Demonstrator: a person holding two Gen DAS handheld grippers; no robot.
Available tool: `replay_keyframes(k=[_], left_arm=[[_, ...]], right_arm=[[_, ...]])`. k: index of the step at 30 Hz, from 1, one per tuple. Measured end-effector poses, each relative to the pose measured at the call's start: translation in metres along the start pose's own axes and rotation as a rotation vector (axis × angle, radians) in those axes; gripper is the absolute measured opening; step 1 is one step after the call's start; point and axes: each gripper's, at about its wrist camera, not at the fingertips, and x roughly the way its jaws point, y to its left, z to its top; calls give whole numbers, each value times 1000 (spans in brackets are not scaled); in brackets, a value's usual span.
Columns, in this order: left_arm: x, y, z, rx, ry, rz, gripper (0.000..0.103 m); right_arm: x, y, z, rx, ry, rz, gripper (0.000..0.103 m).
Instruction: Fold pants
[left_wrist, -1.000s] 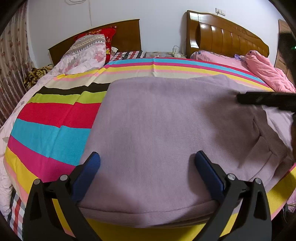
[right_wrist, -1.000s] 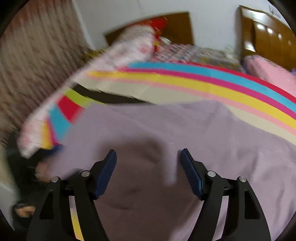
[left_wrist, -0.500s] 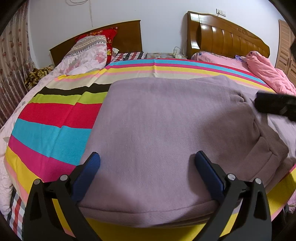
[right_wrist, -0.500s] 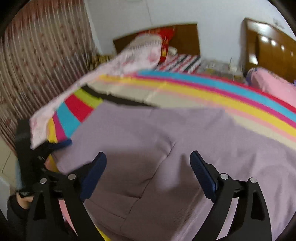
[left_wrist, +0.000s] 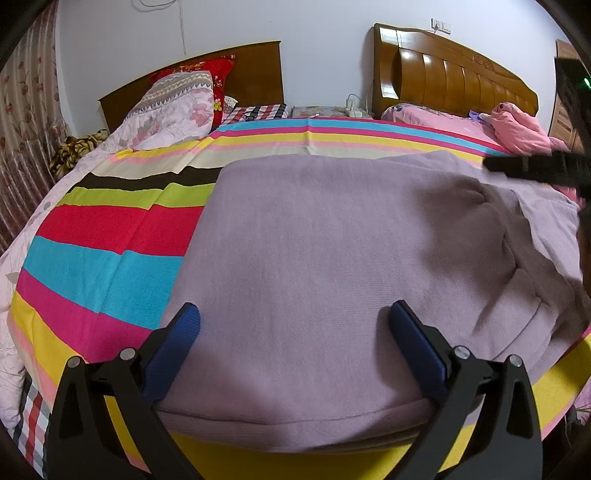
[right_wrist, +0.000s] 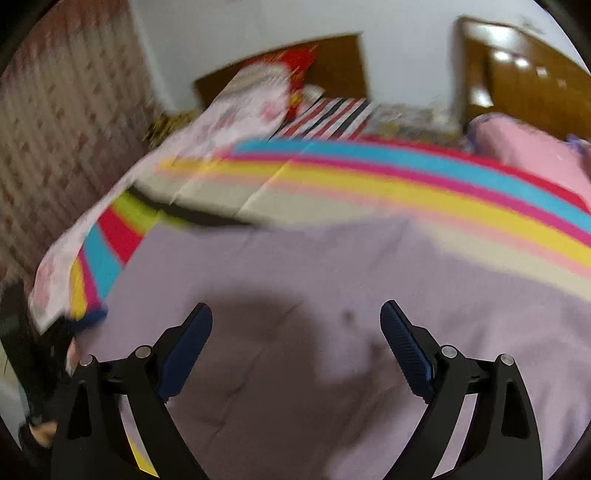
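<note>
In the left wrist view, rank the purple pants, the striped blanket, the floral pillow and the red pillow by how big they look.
1. purple pants, though closeness to the camera inflates them
2. striped blanket
3. floral pillow
4. red pillow, mostly hidden behind the floral one

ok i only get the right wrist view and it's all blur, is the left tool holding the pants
Observer: No. The left tool is open, poised over the pants near their close hem.
Operator: hem lying flat
Observer: Yes, smooth, along the blanket's yellow stripe at the bed edge.
Operator: any bunching
Observer: At the pants' right end, layers overlap in a fold.
</note>
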Motion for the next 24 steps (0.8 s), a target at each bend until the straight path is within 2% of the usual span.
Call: replay_keyframes(k=[2, 6, 9, 13, 15, 16, 17, 19, 22, 23, 24], left_arm=[[0, 0, 0, 0, 0, -1, 102], [0, 0, 0, 0, 0, -1, 102], [1, 0, 0, 0, 0, -1, 102], [1, 0, 0, 0, 0, -1, 102], [0, -1, 0, -1, -1, -1, 102], [0, -1, 0, -1, -1, -1, 102], [1, -1, 0, -1, -1, -1, 102], [1, -1, 0, 0, -1, -1, 102], [-1, -2, 0, 0, -6, 5, 102], [-3, -4, 0, -2, -10, 27, 102], [-7, -8, 1, -11, -8, 55, 102]], right_arm=[[10, -26, 14, 49, 34, -49, 89], [54, -68, 27, 91, 202, -145, 89], [58, -78, 28, 69, 186, -162, 90], [27, -83, 20, 182, 134, -125, 90], [-17, -67, -2, 151, 53, -27, 90], [-30, -60, -12, 118, 31, -16, 90], [-51, -47, -32, 57, 3, -25, 90], [-71, -32, -66, -31, 4, -51, 96], [-85, -23, -122, -150, 73, -154, 96], [-89, -26, -135, -168, 84, -207, 96], [-93, -31, -143, -168, 83, -216, 96]])
